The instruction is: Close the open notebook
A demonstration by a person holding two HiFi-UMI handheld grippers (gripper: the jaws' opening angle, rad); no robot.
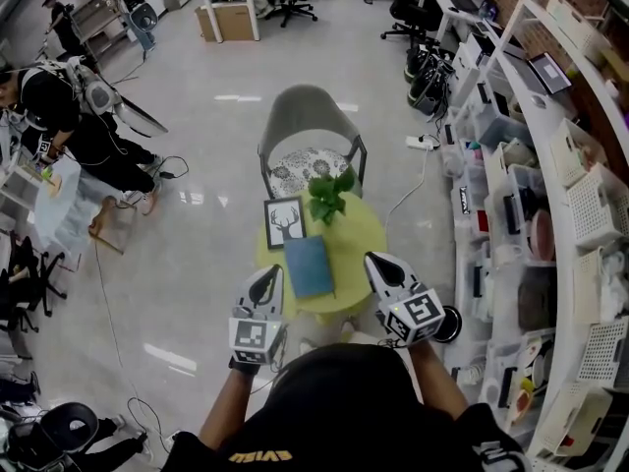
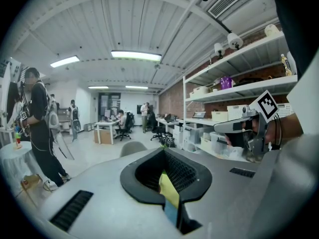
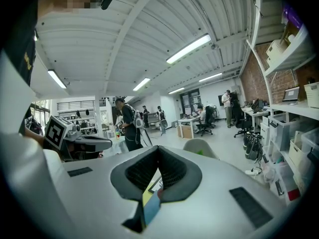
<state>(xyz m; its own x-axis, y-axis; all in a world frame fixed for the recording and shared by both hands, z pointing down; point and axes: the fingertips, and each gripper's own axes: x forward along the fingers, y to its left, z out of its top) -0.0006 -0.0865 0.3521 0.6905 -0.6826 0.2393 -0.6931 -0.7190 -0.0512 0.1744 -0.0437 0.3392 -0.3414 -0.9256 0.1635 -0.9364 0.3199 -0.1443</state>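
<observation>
The blue notebook (image 1: 309,266) lies flat and closed on the round yellow-green surface (image 1: 366,232), just in front of a framed deer picture (image 1: 285,221) and a potted plant (image 1: 329,195). I hold the left gripper (image 1: 266,281) and right gripper (image 1: 381,268) on either side of it, both pairs of jaws closed on nothing. A grey chair (image 1: 307,116) stands beyond.

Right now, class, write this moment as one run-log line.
notebook: looks closed, flat on table | left gripper: shut, empty, left of notebook | right gripper: shut, empty, right of notebook
</observation>
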